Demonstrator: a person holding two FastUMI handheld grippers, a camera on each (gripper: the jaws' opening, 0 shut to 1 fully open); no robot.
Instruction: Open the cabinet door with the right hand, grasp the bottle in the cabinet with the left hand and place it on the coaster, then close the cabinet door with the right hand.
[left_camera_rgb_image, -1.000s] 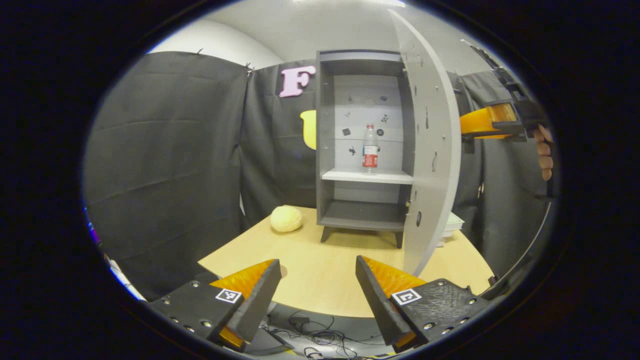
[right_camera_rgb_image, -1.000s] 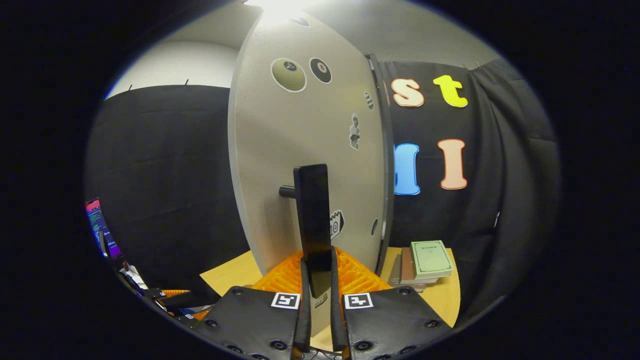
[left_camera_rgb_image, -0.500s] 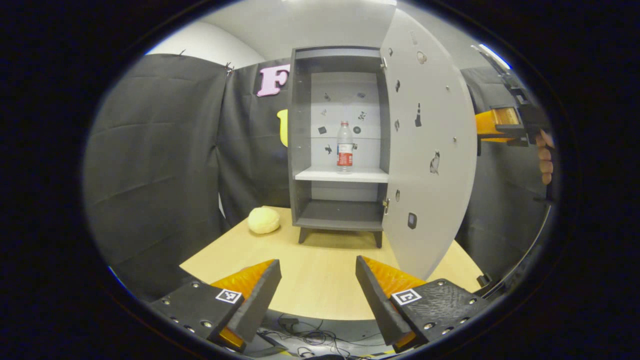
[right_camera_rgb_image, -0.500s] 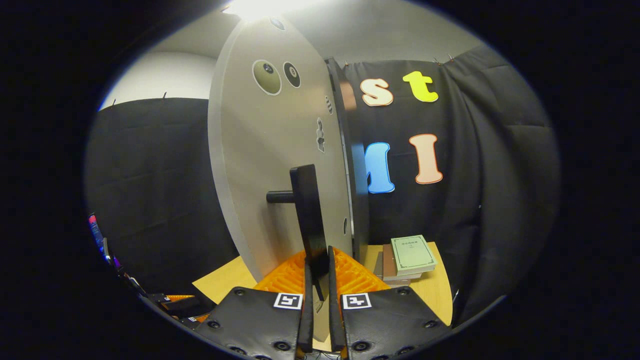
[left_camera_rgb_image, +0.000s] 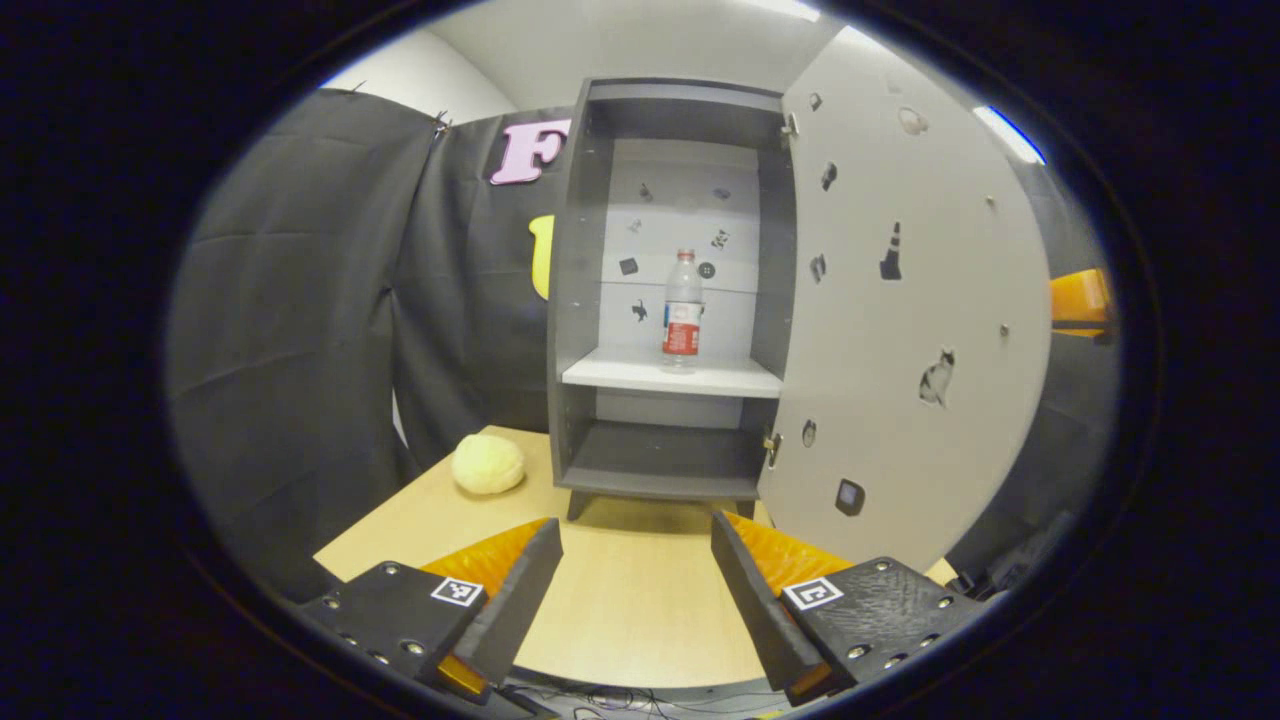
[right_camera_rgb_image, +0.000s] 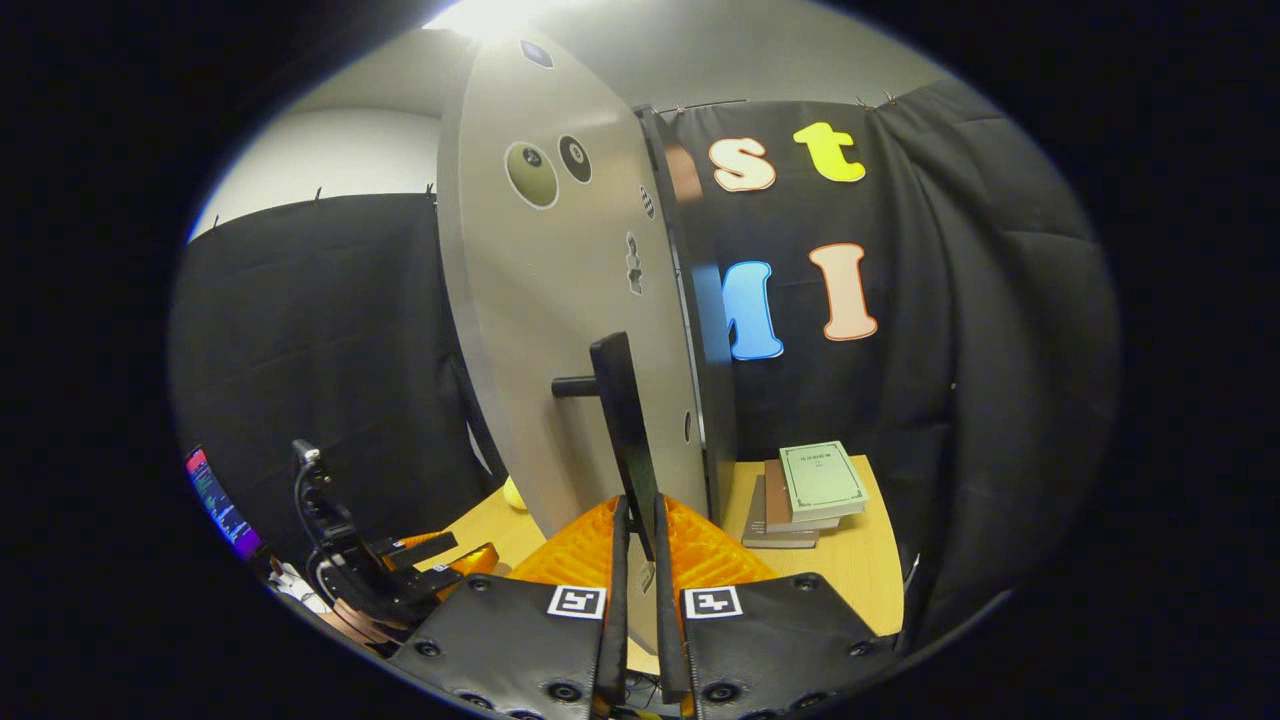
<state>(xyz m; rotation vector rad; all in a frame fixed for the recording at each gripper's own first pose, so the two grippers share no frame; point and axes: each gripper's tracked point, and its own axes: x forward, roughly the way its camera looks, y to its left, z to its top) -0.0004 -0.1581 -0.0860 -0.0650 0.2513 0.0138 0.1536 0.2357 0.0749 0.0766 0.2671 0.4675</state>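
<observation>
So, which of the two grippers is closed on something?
The right gripper: its fingers pinch the dark door handle. The left gripper is open, holding nothing.

Left gripper (left_camera_rgb_image: 636, 585): 2 wedge fingers on flat black plates w/ round screws along edges, one small square black-and-white marker per plate, ribbed orange parts behind. Right gripper (right_camera_rgb_image: 637, 560): same build – black textured plates, screws, 2 square markers, orange ribbed body; seen from left gripper view as orange block
</observation>
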